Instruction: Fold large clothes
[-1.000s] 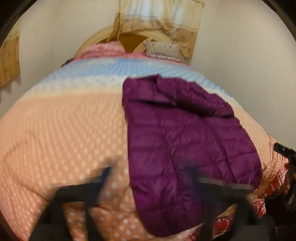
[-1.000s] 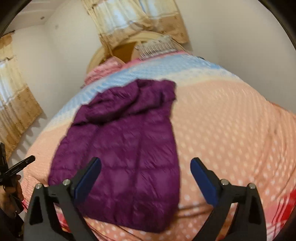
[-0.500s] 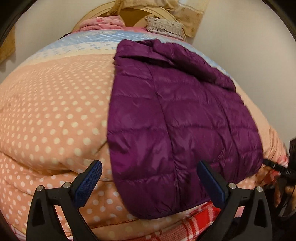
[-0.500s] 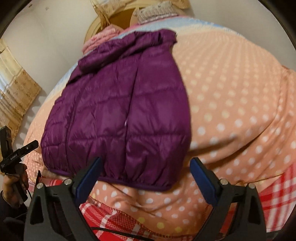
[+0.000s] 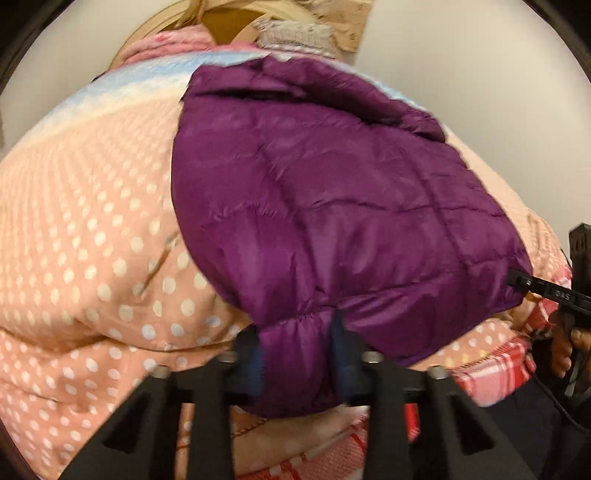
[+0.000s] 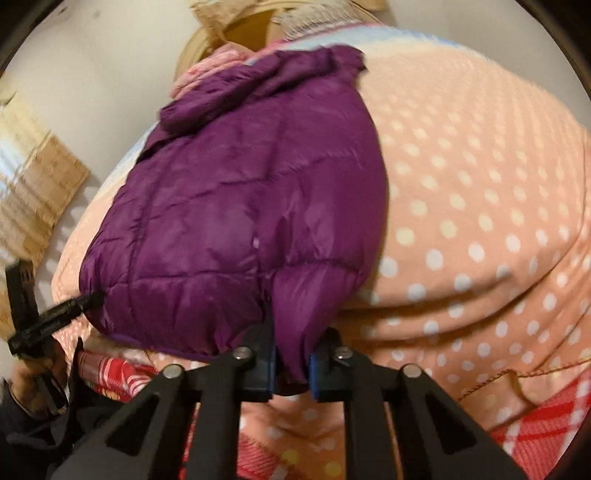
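**Both claws on the hem, jacket running away up the bed**

On the left, the left gripper [image 5: 297,363] has its jaws closing on the near-left corner of the purple jacket [image 5: 332,206]. A puffy fold of hem bulges up between the blue pads, so the fabric is caught, though the pinch looks thick and loosely gathered.

In the middle lies the jacket itself, spread on the peach dotted quilt [image 5: 85,229] that covers the bed. It looks already doubled over lengthwise, and its long axis runs straight away from both claws: hem at the near edge of the bed, hood or collar end bunched at the far end toward the headboard [image 6: 236,33]. A red checked blanket [image 6: 543,435] shows below the quilt's near edge.

On the right, the right gripper [image 6: 291,363] is narrowed tight on the near-right corner of the hem, with a wad of purple fabric squeezed between its pads. In each wrist view the other claw's tip shows at the jacket's opposite bottom corner, so the two grips sit well apart across the hem.

The coming move, as I judge it, turns on that layout. With both hands equally near and the garment stretching away, the hem would be lifted and carried forward over the body toward the hood end, halving its length. The bulky left pinch seems the likelier one to slip.
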